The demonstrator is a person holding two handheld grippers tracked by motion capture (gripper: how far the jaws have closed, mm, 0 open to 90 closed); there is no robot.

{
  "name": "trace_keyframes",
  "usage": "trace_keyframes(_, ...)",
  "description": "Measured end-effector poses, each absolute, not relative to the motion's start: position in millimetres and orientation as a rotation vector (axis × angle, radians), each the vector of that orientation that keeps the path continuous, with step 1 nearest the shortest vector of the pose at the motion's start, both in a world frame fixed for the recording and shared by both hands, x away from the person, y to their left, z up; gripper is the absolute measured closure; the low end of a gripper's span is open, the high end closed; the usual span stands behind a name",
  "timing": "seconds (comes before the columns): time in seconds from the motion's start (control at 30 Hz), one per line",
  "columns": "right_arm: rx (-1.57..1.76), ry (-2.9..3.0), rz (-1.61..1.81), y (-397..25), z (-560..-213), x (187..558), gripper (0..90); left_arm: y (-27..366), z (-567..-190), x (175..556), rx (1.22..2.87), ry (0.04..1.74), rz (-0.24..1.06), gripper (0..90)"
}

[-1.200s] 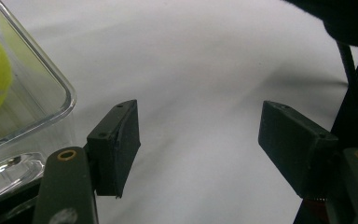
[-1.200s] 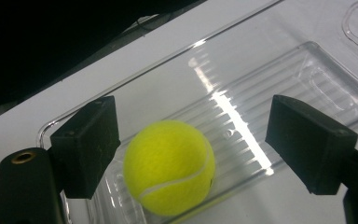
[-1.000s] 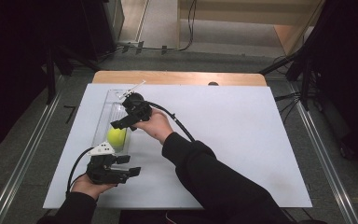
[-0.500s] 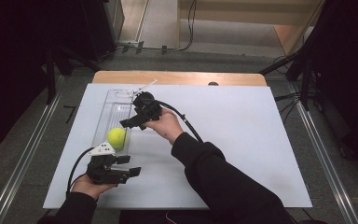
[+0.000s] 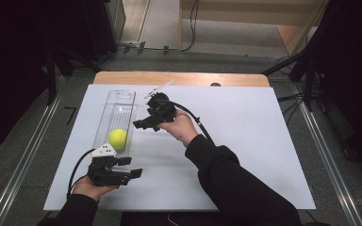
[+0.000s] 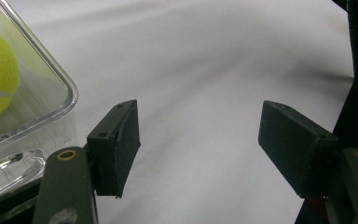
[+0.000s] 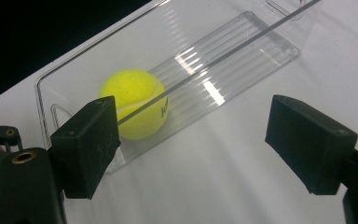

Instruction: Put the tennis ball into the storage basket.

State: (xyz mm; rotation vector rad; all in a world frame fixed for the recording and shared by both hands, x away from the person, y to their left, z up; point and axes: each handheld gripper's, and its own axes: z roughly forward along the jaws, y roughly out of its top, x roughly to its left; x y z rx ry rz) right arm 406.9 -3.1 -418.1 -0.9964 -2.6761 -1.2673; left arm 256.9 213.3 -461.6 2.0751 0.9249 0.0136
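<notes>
Yellow felt marks the tennis ball [image 5: 118, 138] lying at the near end of the clear tray [image 5: 120, 96] left on the desk, light and springy I judge, so with both claws apart I'd pinch across its middle.

The high view looks down and forward over the white desk [image 5: 245, 141]. Both tool views sit close beside the clear plastic oblong tray [image 5: 118, 113] [image 6: 51, 107] [image 7: 242, 51], sharing it.

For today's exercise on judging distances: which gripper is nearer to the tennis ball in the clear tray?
Left. The left gripper rests open just below the tray's near end, close to the tennis ball. The right gripper hovers open beside the clear tray, about as close, perhaps slightly farther.
</notes>
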Motion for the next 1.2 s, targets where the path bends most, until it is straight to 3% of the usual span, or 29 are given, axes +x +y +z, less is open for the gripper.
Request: trace_keyframes(1.2, -1.033, -2.703, -1.247, -74, -419, 380, 16.7, 214, -463, 257, 2.081, 0.934, 0.016, 30.0)
